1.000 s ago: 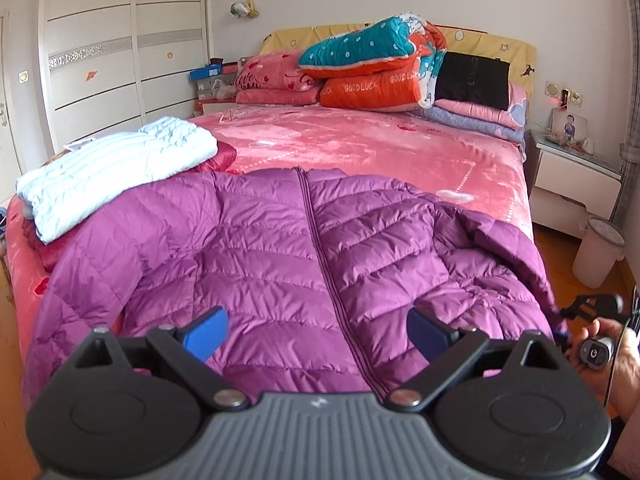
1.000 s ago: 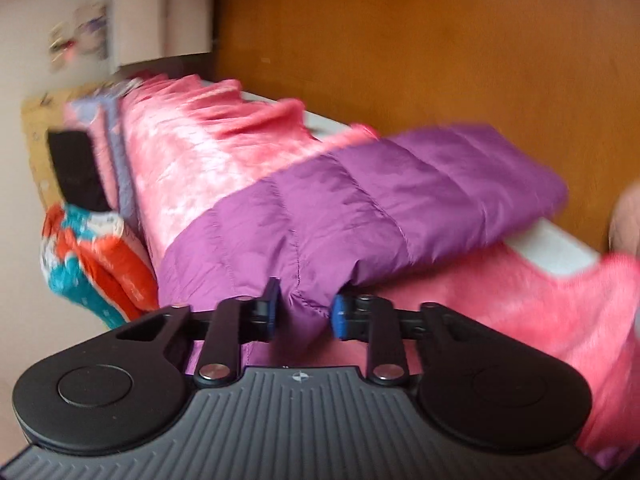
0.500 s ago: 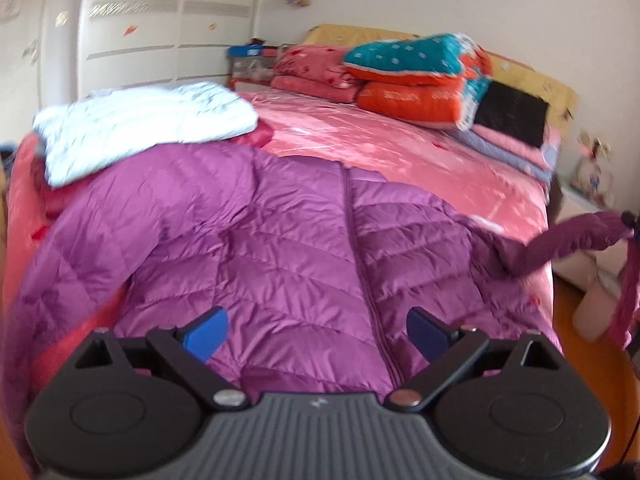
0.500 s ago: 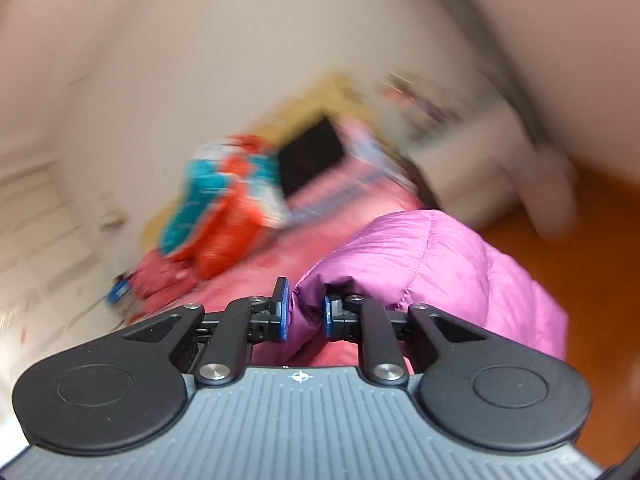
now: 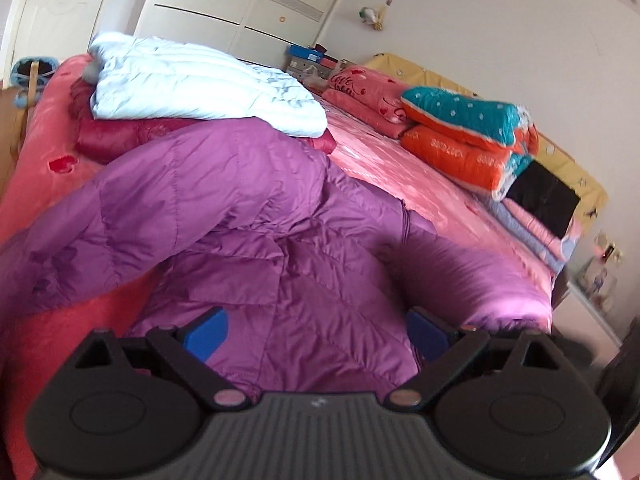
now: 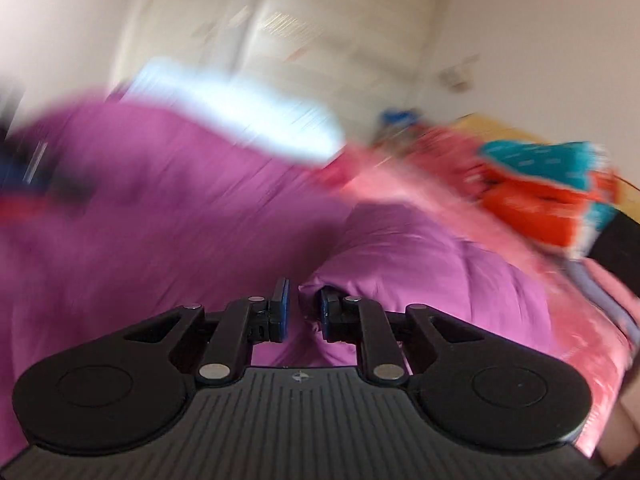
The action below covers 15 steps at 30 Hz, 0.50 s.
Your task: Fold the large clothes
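Left claw point(image 5: 316, 332): jaws spread wide, nothing between the blue pads; it points forward and somewhat downward, rolled so the bed appears tilted, and hovers over the near hem of the jacket.
Right claw point(image 6: 302, 312): jaws narrow, having just been closing, pinched on a fold of the purple sleeve point(image 6: 420, 272); it points forward and slightly down over the bed; view blurred.
Purple down jacket point(image 5: 280, 248): front up across the near edge of the bed, zipper running away from the camera; one sleeve drapes toward the near left corner.
Bed point(image 5: 400, 168): pink cover.
White jacket point(image 5: 192, 84): folded, near the left edge, just beyond the purple shoulder.
Pillows point(image 5: 460, 128): stacked at the far end.
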{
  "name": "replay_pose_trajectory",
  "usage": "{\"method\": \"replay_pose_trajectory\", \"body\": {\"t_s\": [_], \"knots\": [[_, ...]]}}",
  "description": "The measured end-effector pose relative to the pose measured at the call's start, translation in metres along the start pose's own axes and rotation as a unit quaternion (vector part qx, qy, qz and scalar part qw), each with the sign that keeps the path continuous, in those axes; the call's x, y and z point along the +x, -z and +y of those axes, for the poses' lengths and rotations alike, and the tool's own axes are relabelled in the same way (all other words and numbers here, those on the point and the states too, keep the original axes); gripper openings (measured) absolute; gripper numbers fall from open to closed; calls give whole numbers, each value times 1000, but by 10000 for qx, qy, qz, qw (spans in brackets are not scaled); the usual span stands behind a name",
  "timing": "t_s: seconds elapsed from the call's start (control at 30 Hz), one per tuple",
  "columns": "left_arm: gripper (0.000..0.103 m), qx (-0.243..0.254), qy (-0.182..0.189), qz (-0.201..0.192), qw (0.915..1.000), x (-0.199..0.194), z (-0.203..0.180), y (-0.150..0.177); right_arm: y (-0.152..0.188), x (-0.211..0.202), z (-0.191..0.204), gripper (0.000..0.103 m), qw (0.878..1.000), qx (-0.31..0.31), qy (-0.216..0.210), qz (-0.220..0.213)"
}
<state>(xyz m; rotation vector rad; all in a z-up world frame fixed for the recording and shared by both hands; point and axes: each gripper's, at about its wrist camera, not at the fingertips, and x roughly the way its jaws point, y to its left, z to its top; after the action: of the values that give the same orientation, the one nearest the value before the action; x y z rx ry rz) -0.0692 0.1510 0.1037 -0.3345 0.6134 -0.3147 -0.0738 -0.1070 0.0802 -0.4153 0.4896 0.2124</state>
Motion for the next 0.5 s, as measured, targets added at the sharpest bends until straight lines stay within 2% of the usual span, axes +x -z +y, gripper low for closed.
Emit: {"method": "replay_pose_trajectory", "body": {"t_s": [0.1, 0.17, 0.23, 0.3, 0.33, 0.43, 0.47, 0.5], "knots": [[96, -101, 147, -32, 9998, 7, 7, -1, 6, 4, 3, 31, 9998, 27, -135, 154], [96, -153, 250, -33, 9996, 13, 8, -2, 4, 0, -6, 46, 9988, 366, -300, 128], [96, -192, 345, -19, 9992, 19, 9, -4, 5, -9, -11, 57, 9972, 630, -402, 97], [96, -180, 482, 28, 9987, 25, 6, -5, 2, -13, -2, 62, 9963, 698, -488, 130], [96, -120, 567, 84, 9983, 28, 3, -6, 2, -19, -3, 66, 9960, 690, -543, 138], [96, 145, 746, 195, 9969, 35, -14, -8, 4, -34, -8, 93, 9954, 704, -634, 107], [96, 245, 836, 213, 9960, 35, -21, -9, 6, -42, -12, 98, 9951, 742, -650, 103], [96, 337, 935, 221, 9948, 36, -27, -11, 10, -43, -16, 98, 9948, 777, -644, 115]]}}
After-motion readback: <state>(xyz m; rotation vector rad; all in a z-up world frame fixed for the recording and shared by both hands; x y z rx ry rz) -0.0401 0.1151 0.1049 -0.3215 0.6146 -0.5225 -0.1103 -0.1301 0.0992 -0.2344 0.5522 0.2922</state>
